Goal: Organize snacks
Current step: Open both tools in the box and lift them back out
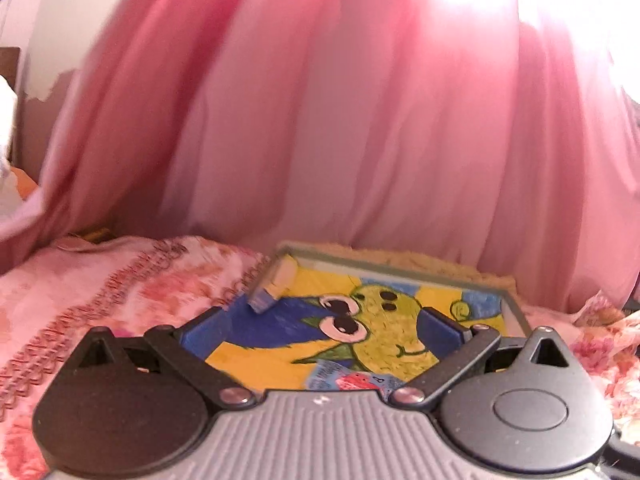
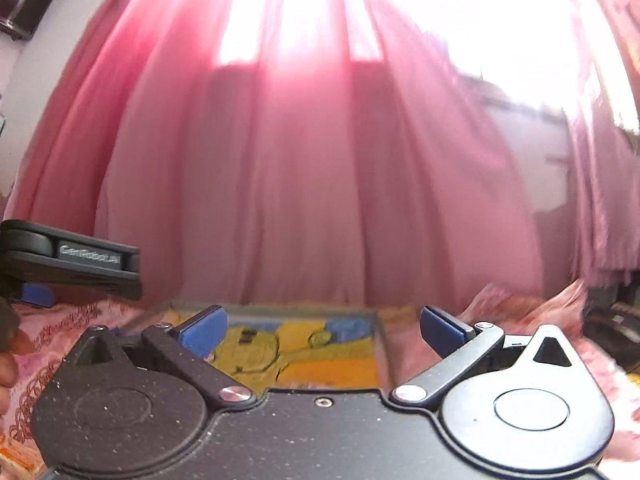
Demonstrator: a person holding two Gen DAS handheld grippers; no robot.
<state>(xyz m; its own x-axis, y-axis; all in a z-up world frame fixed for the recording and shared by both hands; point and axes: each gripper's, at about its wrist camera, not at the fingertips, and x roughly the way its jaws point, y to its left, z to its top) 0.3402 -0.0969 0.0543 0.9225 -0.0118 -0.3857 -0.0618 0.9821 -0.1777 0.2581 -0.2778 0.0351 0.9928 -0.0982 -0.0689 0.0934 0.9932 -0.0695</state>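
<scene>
A shallow tray (image 1: 514,304) painted with a yellow, blue and green cartoon figure lies on the bed. A small blue and cream snack packet (image 1: 269,286) leans against its left wall. A light blue packet with a red picture (image 1: 348,382) lies on the tray floor close to my left gripper (image 1: 320,330), which hangs open over the tray with nothing between its blue pads. My right gripper (image 2: 324,330) is also open and empty, above the same tray (image 2: 378,344). The left tool's black housing (image 2: 80,260) shows at the left edge of the right wrist view.
A pink curtain (image 1: 340,140) hangs right behind the tray, with bright window light through it. A pink patterned bedcover (image 1: 120,292) surrounds the tray on both sides. Part of a hand (image 2: 8,356) shows at the far left. Dark objects (image 2: 616,332) lie at the right.
</scene>
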